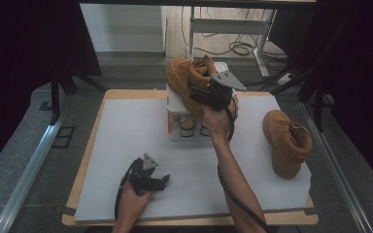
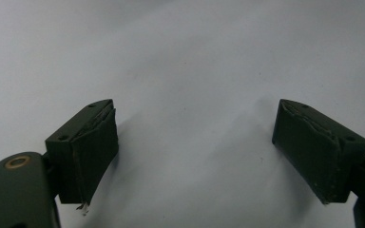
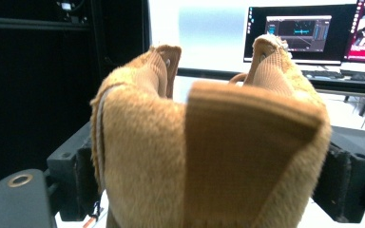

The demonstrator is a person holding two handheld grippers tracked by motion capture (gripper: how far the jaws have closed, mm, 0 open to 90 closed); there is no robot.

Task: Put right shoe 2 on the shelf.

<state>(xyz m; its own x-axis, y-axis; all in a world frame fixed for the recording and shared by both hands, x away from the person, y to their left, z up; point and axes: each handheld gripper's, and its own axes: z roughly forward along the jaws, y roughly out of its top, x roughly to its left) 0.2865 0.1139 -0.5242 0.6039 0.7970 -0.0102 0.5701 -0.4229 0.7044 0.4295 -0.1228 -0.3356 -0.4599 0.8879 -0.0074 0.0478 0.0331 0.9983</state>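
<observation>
Straddling boot (image 1: 187, 80) heel on box (image 1: 177, 119): right gripper (image 1: 205, 97) jaws wide, grip uncertain; left gripper (image 1: 161, 180) spread, empty.

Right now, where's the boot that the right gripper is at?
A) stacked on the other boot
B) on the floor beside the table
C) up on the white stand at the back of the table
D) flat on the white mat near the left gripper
C: in the high view the boot sits on top of the white stand, with the right gripper at its heel; the other boot lies apart on the mat.
</observation>
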